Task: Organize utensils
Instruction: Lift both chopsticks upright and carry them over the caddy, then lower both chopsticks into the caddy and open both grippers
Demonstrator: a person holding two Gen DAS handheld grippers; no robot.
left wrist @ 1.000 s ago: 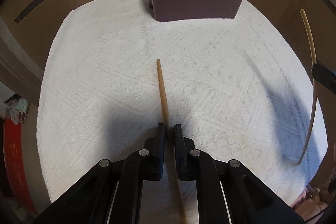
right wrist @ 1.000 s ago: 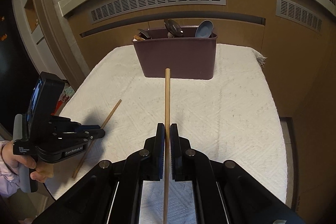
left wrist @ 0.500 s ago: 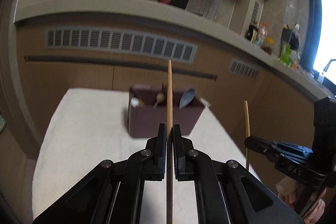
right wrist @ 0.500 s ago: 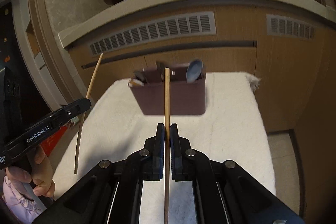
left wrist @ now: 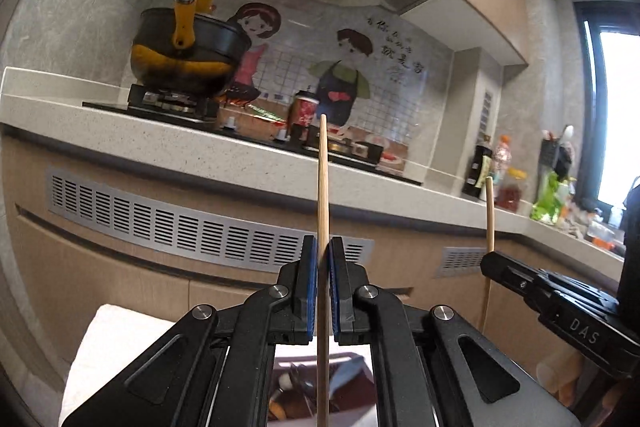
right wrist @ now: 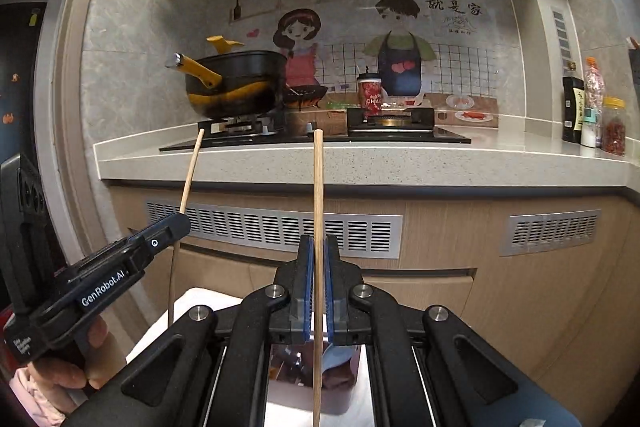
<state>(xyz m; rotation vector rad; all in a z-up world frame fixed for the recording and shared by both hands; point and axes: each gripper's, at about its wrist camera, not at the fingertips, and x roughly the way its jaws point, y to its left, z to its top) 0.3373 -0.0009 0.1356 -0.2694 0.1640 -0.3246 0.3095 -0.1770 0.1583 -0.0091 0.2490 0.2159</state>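
Left wrist view, from left: white towel [left wrist: 100,343] edge low at the left of the utensil bin [left wrist: 304,391], with bare cabinet front [left wrist: 120,279] above it and open air between. Bin showing only through the gap under the left gripper [left wrist: 323,287], directly below the tongs, spoons and other handles poking up inside. Left gripper level, aimed at the countertop edge [left wrist: 240,155], tongs clamped together on the left chopstick [left wrist: 323,207], held upright, its top end rising past the counter lip and its lower end hanging over the bin's opening. Farther right of the bin: right gripper [left wrist: 490,259] seen side-on, reaching in from the right edge, pinched on the right chopstick [left wrist: 489,215], also upright and well apart from the left one, nothing between them but air.

Right wrist view, from left: hand [right wrist: 60,367] low at the left of the bin [right wrist: 336,379], wrapped round the handle of the left gripper [right wrist: 178,225], which slants up and inward. Tongs there closed on the left chopstick [right wrist: 191,171], leaning slightly, its lower end dropping toward the towel's [right wrist: 192,303] near corner, left of the bin. Centre: right gripper [right wrist: 318,283] level, facing the cabinet vent [right wrist: 272,227], tongs clamped on the right chopstick [right wrist: 318,195], vertical, lower end above the bin's mouth, beside a blue spoon [right wrist: 336,355] inside it. Right of the bin: plain cabinet front [right wrist: 520,307], open room all along that side.
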